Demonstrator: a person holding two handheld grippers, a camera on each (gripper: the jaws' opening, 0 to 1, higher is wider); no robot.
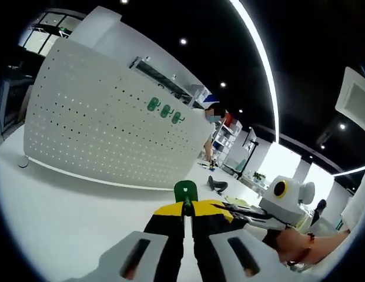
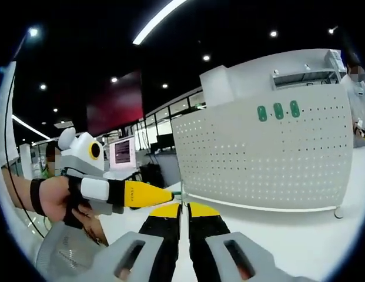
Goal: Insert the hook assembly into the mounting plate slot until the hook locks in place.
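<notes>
Holding a green hook (image 1: 186, 191) at the tips of its jaws, the left gripper (image 1: 186, 212) points toward the white plate (image 1: 111, 126), which stands upright on the table (image 1: 64, 211) ahead of it and well apart. The jaws are pressed on the hook's stem, and the round green head stands up just above the tips. Three more green hooks (image 1: 165, 111) already sit in a row near the top edge of the plate, higher than the held hook. In the right gripper view the right gripper (image 2: 183, 210) has its jaws pressed together with nothing between them, and the left gripper's yellow tip comes in from the left, touching or almost touching them; I cannot tell which. The left gripper carries the hook, so I judge it must travel forward and upward to a free slot.
</notes>
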